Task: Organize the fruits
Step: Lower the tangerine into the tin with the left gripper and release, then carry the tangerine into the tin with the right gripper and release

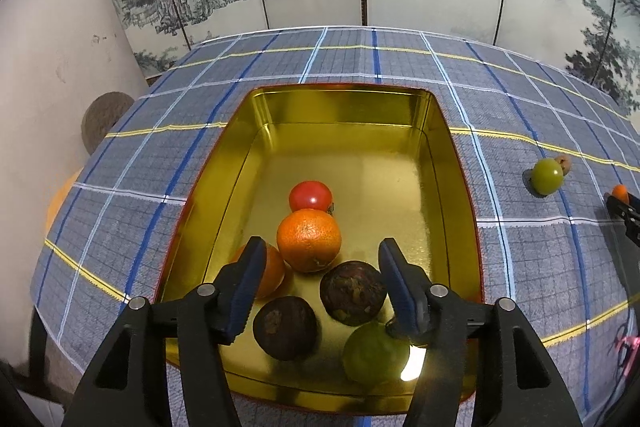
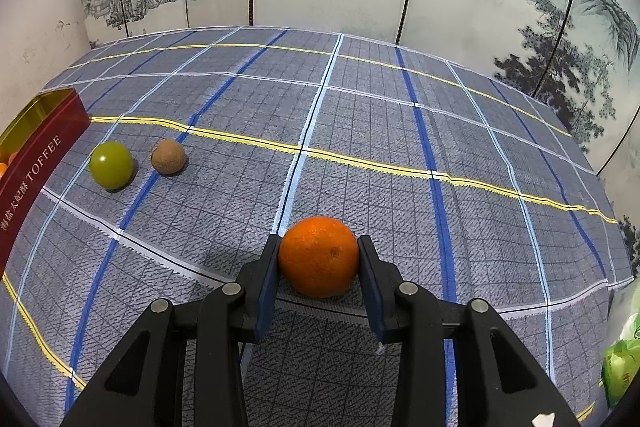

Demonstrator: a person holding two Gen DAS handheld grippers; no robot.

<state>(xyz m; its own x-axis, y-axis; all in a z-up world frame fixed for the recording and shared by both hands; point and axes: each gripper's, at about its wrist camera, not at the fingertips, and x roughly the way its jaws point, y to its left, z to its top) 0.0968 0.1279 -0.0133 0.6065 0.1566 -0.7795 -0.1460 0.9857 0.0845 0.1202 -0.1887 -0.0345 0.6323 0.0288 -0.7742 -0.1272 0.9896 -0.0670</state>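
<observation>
Right wrist view: my right gripper (image 2: 319, 259) pinches an orange (image 2: 319, 255) on the tablecloth (image 2: 400, 155).
My left gripper (image 1: 322, 281) hangs spread over the gold tin (image 1: 340, 107); its fingers hide part of an orange at 9 o'clock and a green fruit (image 1: 370, 355) at 5.

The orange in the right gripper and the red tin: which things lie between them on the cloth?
In the right wrist view, a green fruit and a brown fruit lie between the orange and the tin.
</observation>
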